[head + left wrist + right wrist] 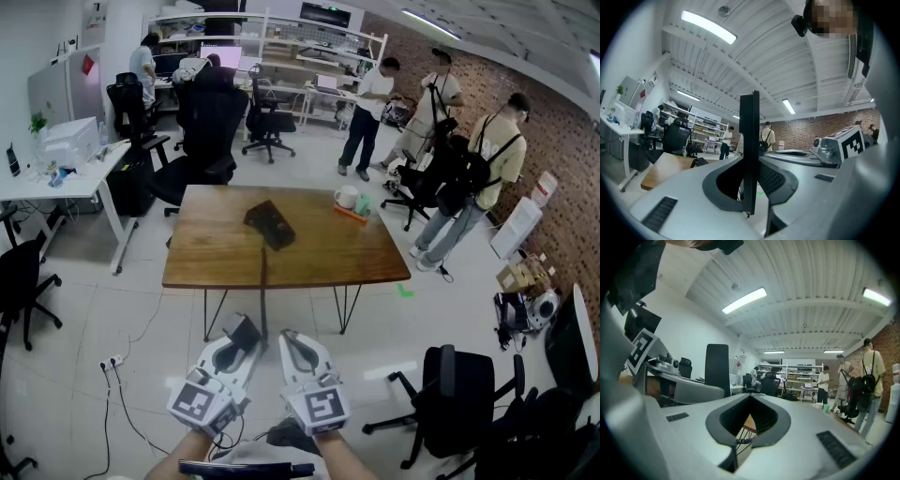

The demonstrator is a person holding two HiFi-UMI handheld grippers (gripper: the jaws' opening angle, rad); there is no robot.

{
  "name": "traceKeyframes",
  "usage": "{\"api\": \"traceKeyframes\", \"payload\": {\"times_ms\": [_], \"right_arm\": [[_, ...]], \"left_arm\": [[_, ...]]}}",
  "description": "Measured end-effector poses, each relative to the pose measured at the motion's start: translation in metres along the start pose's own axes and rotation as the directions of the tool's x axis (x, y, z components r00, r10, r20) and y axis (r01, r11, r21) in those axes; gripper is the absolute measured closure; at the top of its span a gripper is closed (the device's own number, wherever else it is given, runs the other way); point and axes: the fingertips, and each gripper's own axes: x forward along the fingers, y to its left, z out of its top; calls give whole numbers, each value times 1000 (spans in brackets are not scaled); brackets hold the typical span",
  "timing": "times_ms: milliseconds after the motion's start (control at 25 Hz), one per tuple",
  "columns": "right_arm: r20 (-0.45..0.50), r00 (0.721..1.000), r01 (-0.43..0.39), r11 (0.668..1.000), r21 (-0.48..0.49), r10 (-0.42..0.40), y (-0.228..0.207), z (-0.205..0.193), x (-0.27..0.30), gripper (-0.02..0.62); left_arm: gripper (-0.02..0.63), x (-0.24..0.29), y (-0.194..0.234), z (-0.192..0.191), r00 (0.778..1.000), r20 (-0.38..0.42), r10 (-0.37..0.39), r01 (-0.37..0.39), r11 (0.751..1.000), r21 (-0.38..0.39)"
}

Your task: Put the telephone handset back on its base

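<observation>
The left gripper [236, 339] is clamping its jaws on the black telephone handset [749, 140], which is standing upright and edge-on between them. The right gripper [292, 342] is keeping its jaws together with nothing between them, and is hanging just beside the left one. Both are hovering low over the white floor [112, 309], on the near side of the wooden table [328, 253] and well apart from it. A dark cord [263, 291] is running from the handset up to the black telephone base [270, 225], which is sitting near the middle of the table. A white cup [346, 197] is standing at the table's far right corner. Beyond it, people [370, 112] are standing among office chairs [211, 122].
</observation>
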Motion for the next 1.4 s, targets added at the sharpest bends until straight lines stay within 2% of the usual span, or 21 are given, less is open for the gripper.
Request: {"api": "traceKeyframes", "payload": {"times_ms": [160,440,760,920,1160,1400], "right_arm": [[-3,1000,9,999,45,-9,-8,0,3,591],[-1,1000,-8,1000,-1,8,-19,0,28,591],[7,1000,-3,1000,31,3,-50,-2,73,591],[0,1000,-17,1000,-9,17,-70,-11,93,591],[1,1000,-22,1000,6,22,-97,-14,125,591],[-11,1000,-29,999,22,29,-119,-22,154,591]], "left_arm": [[528,8,2,-2,1000,-17,4,-4,1000,-13],[528,29,17,1,1000,-17,-6,7,1000,8],[528,72,48,-10,999,-41,-2,2,1000,11],[528,98,58,-15,999,-39,-3,4,1000,12],[528,138,71,-19,998,-57,-30,31,999,21],[528,168,96,-29,997,-82,-3,3,1000,6]]}}
